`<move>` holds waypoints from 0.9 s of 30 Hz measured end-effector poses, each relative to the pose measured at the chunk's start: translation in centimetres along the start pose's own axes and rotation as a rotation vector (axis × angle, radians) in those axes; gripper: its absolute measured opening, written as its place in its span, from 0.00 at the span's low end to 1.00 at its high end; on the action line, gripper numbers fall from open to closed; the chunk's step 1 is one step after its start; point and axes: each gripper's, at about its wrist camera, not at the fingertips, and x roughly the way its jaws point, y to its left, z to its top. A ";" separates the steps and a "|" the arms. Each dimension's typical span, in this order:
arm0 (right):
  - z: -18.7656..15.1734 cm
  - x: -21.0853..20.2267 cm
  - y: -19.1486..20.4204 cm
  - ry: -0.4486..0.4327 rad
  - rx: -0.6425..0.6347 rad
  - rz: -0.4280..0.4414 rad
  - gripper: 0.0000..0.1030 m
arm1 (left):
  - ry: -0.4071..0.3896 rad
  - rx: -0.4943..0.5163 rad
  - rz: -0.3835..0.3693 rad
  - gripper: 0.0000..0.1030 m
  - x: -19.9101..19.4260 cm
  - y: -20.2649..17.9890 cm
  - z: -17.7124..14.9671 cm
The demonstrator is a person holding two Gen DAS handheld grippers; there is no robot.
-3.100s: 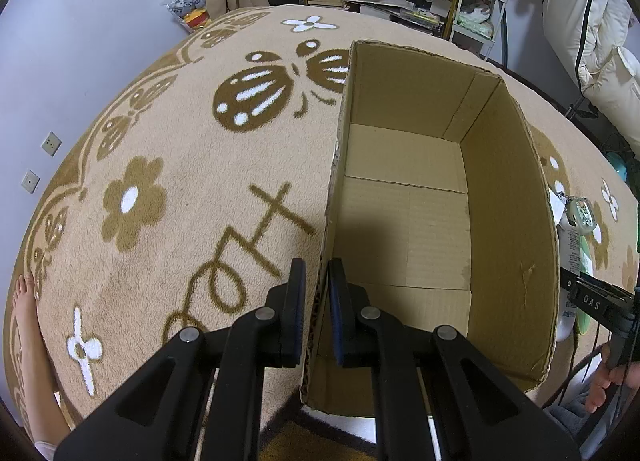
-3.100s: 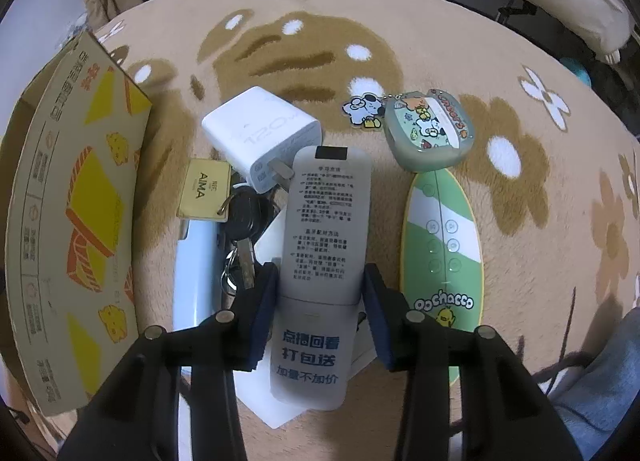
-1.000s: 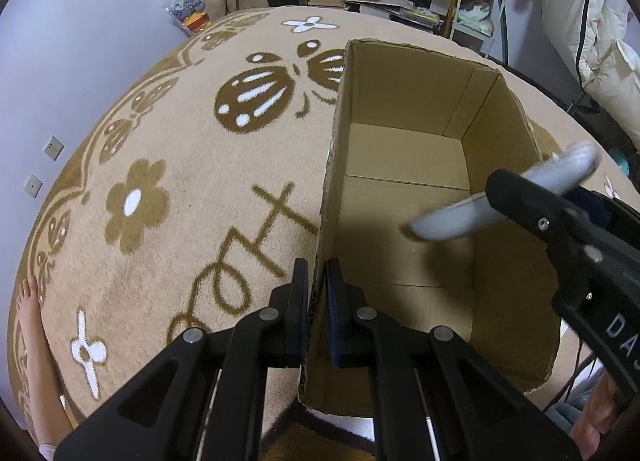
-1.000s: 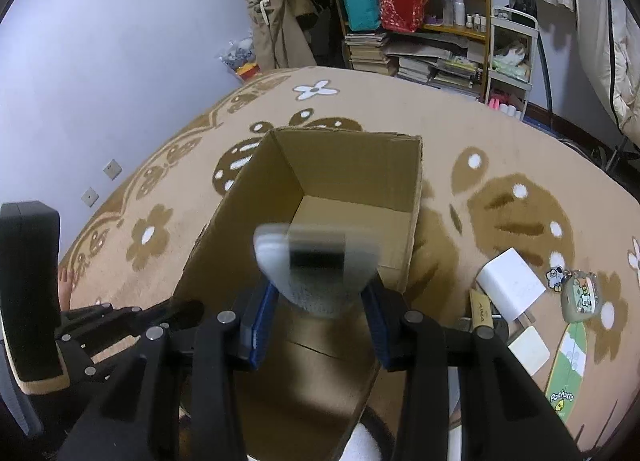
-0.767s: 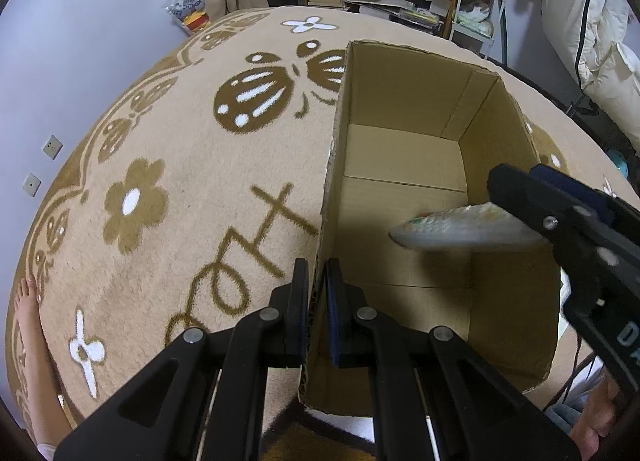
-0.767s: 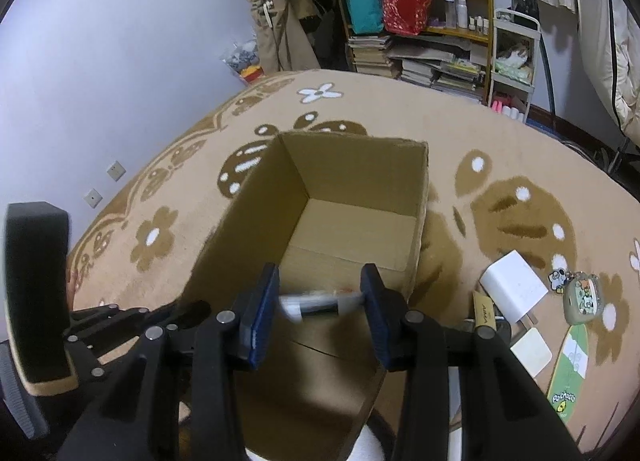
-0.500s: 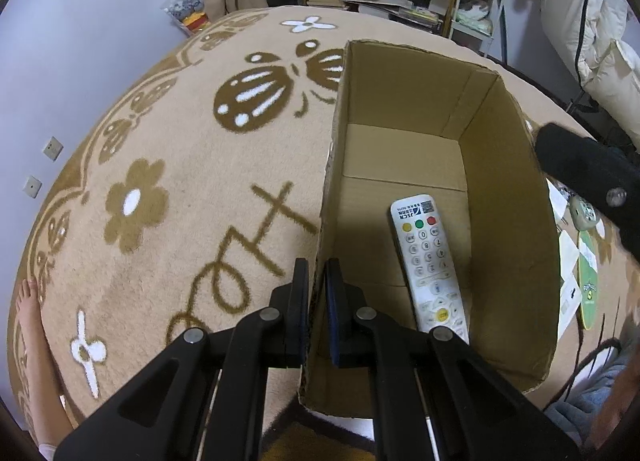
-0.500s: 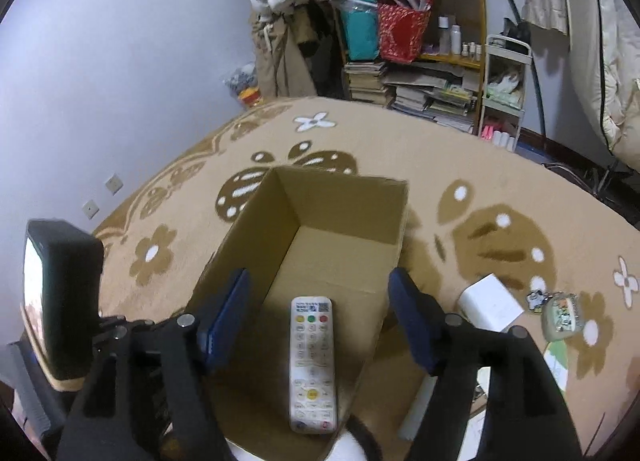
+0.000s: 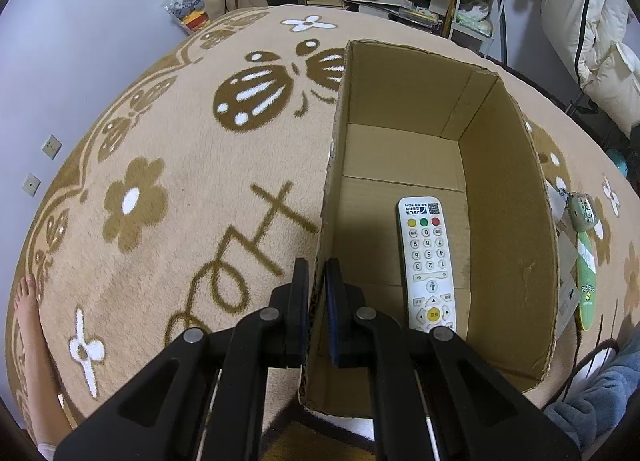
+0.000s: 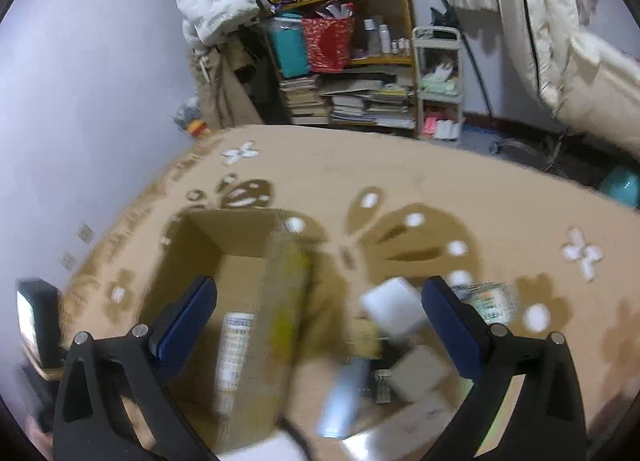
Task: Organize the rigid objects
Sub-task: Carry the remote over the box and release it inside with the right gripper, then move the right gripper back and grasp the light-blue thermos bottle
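Fingers (image 9: 298,301) of the left gripper (image 9: 316,303) are pinched onto the near left wall of the cardboard box (image 9: 508,221), one outside it and one inside. Inside the box, on its floor, the white remote (image 9: 427,261) lies face up along the right wall. Over in the blurred right wrist view, the right gripper (image 10: 320,305) is spread wide and holds nothing — below it the box (image 10: 240,237) and a white charger block (image 10: 390,303) sit on the beige carpet (image 10: 460,189).

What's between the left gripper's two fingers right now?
In the left wrist view, the left gripper is closed on the left side wall of the open brown cardboard box; nothing else sits between its fingers.
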 end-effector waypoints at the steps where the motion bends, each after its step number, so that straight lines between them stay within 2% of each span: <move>1: 0.0 0.0 -0.3 0.004 -0.005 -0.013 1.00 | 0.000 0.001 0.000 0.07 0.0 0.0 0.0; 6: -0.6 0.6 -2.8 0.053 0.035 -0.042 1.00 | 0.000 -0.001 0.000 0.07 0.0 0.0 0.0; 9: -1.2 1.1 -3.5 0.078 0.065 -0.027 1.00 | 0.001 -0.001 0.000 0.07 0.0 0.0 0.0; 18: -3.9 4.2 -2.5 0.252 0.042 0.029 1.00 | 0.001 -0.003 -0.001 0.07 0.0 0.1 0.0; 21: -4.5 4.9 -1.6 0.301 0.020 0.065 0.84 | 0.001 -0.004 -0.003 0.07 0.0 0.1 0.0; 23: -4.9 5.4 -1.1 0.325 0.009 0.073 0.79 | 0.002 -0.006 -0.005 0.07 0.1 0.1 0.0; 27: -5.5 6.2 -0.2 0.375 -0.032 0.074 0.50 | 0.003 -0.007 -0.007 0.07 0.1 0.2 -0.1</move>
